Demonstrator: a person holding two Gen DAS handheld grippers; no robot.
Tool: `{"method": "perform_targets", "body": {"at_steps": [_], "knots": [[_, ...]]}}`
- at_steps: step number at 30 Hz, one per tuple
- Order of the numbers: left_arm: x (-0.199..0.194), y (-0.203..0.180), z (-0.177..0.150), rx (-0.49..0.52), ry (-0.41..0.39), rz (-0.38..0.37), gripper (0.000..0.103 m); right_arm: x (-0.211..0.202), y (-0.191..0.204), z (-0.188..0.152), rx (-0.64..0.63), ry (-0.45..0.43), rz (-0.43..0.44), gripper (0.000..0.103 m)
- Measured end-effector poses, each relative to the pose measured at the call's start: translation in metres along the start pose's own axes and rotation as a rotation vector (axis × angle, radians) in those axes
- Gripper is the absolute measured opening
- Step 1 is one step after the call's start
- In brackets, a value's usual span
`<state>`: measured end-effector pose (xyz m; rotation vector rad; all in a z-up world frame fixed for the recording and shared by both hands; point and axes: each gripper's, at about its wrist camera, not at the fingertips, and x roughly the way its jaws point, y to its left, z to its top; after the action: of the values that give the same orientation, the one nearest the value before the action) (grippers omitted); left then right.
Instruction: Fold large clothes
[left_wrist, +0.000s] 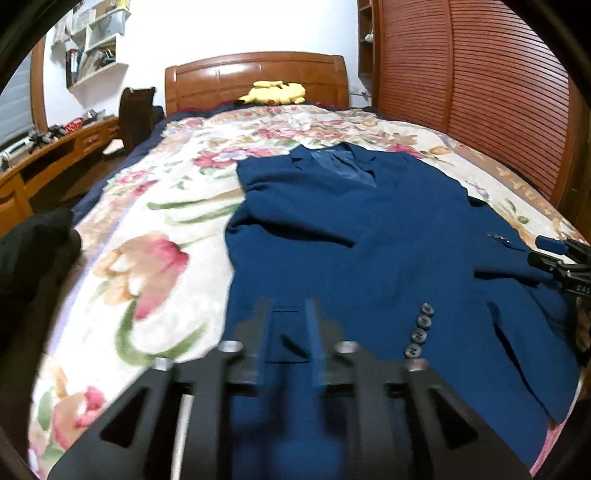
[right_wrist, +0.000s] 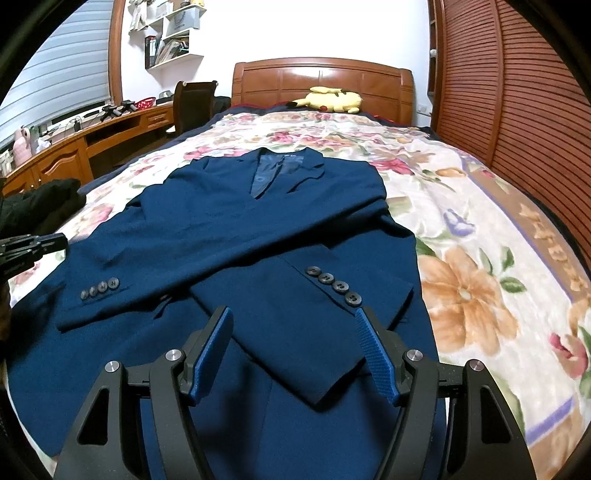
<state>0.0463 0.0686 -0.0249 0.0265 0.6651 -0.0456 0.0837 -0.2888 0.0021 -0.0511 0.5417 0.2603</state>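
Hovering over the near hem of the blue jacket (right_wrist: 280, 229), the right claw (right_wrist: 295, 350) stands spread wide, its blue-padded fingers (right_wrist: 212, 354) apart with nothing between them. Just beyond its tips lies one sleeve, folded across the jacket's front, with a row of four cuff buttons (right_wrist: 334, 285); the other sleeve crosses toward the left and shows its own buttons (right_wrist: 99, 288).

The left claw (left_wrist: 286, 328) is blurred in its own view; its fingers (left_wrist: 314, 332) stand partly apart above the cloth near the jacket's left edge, and no fabric shows pinched between them. In the right wrist view it appears at the far left edge.

The jacket lies flat, front up and collar far, on a floral blanket (right_wrist: 461, 288) covering the bed. A yellow plush toy (right_wrist: 332, 99) rests against the wooden headboard (right_wrist: 321, 79). A dark garment (right_wrist: 40, 206) lies at the bed's left side, a wooden desk (right_wrist: 85, 144) stands further left, and a slatted wardrobe (right_wrist: 517, 92) rises on the right.
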Motion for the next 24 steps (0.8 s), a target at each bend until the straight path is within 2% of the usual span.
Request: {"method": "perform_targets", "body": {"at_steps": [2, 4, 5, 16, 24], "knots": [[-0.005, 0.003, -0.002, -0.002, -0.014, -0.01, 0.06, 0.0, 0.002, 0.0, -0.005, 0.0, -0.003, 0.07], [-0.011, 0.006, -0.006, -0.008, -0.021, -0.021, 0.078, -0.001, 0.003, 0.0, -0.011, -0.003, -0.006, 0.07], [-0.014, 0.007, -0.007, -0.009, -0.026, -0.02, 0.08, -0.002, 0.003, 0.0, -0.013, -0.004, -0.007, 0.07], [-0.049, 0.01, -0.038, -0.039, -0.053, -0.008, 0.08, -0.011, 0.007, -0.005, -0.031, -0.01, -0.012, 0.07], [-0.072, 0.016, -0.062, -0.054, -0.051, 0.007, 0.08, -0.033, 0.005, -0.025, -0.024, -0.014, -0.014, 0.07]]}}
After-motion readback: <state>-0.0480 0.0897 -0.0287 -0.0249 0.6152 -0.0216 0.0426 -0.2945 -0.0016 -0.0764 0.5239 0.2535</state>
